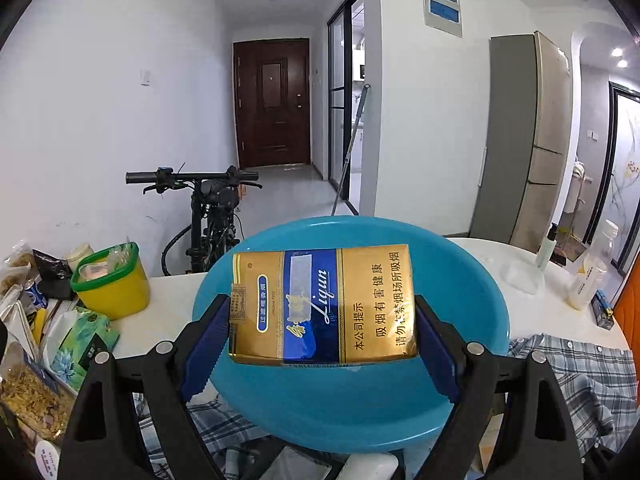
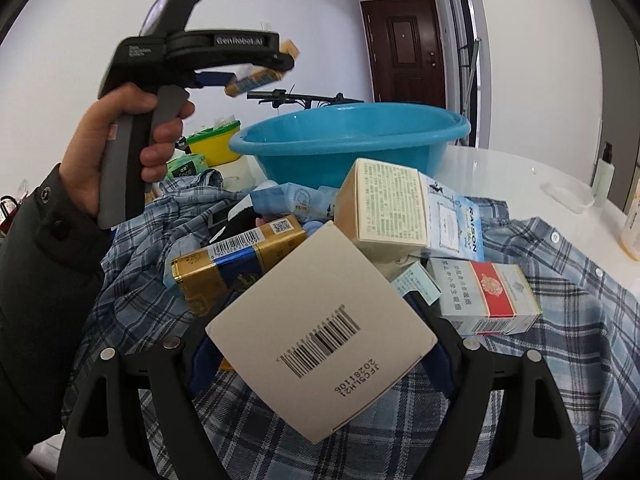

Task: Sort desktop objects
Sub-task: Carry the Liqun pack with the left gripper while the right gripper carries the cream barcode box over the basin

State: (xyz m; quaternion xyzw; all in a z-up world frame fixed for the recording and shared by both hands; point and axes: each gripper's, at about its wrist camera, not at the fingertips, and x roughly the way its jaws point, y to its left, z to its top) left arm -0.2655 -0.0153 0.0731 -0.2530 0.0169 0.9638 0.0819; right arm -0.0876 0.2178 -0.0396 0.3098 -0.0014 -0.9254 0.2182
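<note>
Gold-and-blue Liqun cigarette pack sits clamped btwn the left gripper pads, long axis crosswise, printed face to the lens. Fingers closed on its two short ends. It hangs above the turquoise plastic basin, w/ basin rim running from 9 round to 3 o'clock behind it; probably held there for a drop into the basin, i.e. basin = sorting target.

Right gripper has its fingers closed on a white carton w/ barcode, tilted corner-up, lifted just off the heap. Judgement: next item queued for the basin while left unloads.

Rest of the heap lies on a blue plaid shirt: second gold Liqun pack at 10 o'clock from the carton, cream box w/ green print at 12, red-and-white cigarette pack at 2, RAISON pack btwn those two.

View diffs: left wrist cam shows the basin interior, no sorted items visible in the part not hidden by the pack, plus a yellow tub w/ green rim at 9 o'clock and snack bags beyond it. Right wrist cam shows what left can't: the person's left hand squeezing the handle, the left tool side-on at 11 o'clock, high above table, short of the basin, and the whole unsorted pile. White table bare at 2 o'clock
</note>
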